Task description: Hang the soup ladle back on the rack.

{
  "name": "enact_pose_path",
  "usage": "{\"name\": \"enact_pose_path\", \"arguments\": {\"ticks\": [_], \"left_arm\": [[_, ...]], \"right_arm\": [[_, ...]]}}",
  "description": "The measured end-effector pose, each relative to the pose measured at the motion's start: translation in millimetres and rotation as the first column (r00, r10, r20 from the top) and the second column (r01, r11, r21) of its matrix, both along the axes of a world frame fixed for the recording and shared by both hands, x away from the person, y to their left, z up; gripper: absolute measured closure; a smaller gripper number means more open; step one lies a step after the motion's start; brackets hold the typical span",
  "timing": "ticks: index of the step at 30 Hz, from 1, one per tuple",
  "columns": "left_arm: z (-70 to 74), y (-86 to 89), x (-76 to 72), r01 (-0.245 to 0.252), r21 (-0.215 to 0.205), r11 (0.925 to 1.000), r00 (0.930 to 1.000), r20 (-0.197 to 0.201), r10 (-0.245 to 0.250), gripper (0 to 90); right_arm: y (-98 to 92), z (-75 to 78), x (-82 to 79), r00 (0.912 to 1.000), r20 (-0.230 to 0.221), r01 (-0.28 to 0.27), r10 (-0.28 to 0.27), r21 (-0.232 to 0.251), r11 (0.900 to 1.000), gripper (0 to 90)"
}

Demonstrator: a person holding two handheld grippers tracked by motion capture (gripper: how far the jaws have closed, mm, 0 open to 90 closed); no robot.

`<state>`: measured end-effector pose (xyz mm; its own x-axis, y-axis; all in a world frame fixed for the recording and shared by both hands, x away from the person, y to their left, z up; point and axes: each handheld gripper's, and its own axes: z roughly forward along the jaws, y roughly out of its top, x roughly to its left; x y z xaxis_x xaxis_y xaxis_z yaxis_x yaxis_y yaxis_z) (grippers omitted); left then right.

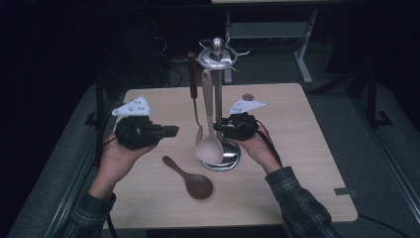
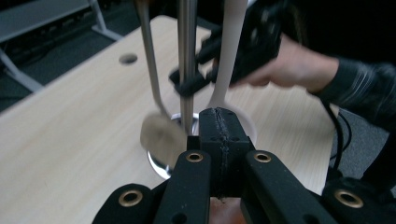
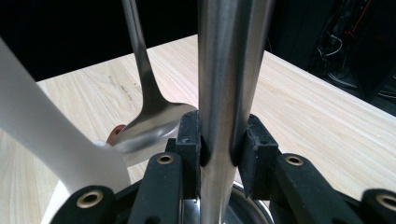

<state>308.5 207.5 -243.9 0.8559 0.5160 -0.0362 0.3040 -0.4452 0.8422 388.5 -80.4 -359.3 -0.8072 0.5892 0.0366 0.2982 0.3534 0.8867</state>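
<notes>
The high view looks forward and down from above my side of the table (image 1: pixel 277 193), taking in the whole top with the utensil stand (image 1: pixel 217 106) at its middle, and far off enough to show both my forearms. My left gripper view looks along my closed jaws, level and near, toward the stand's pole (image 2: pixel 187 60) and my right gripper (image 2: pixel 187 86) beyond it. My right gripper view sits very close behind the pole (image 3: pixel 224 93), facing across the tabletop. All 3 views share the pole and the hanging utensils.
</notes>
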Motion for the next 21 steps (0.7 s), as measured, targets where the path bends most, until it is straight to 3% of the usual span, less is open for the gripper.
{"name": "enact_pose_path", "arguments": {"ticks": [9,21], "left_arm": [[59.6,-10.9,21.6,0.026,-0.039,0.9989,0.9976,0.065,-0.024,90.0],[107.1,-29.1,49.4,0.053,-0.061,0.9967,0.9955,0.082,-0.048,90.0]], "right_arm": [[0.3,1.2,0.5,1.0000,-0.007,-0.002,0.002,-0.010,1.000,72.1],[0.4,1.2,0.2,1.0000,-0.009,-0.002,0.001,-0.009,1.000,72.1]]}}
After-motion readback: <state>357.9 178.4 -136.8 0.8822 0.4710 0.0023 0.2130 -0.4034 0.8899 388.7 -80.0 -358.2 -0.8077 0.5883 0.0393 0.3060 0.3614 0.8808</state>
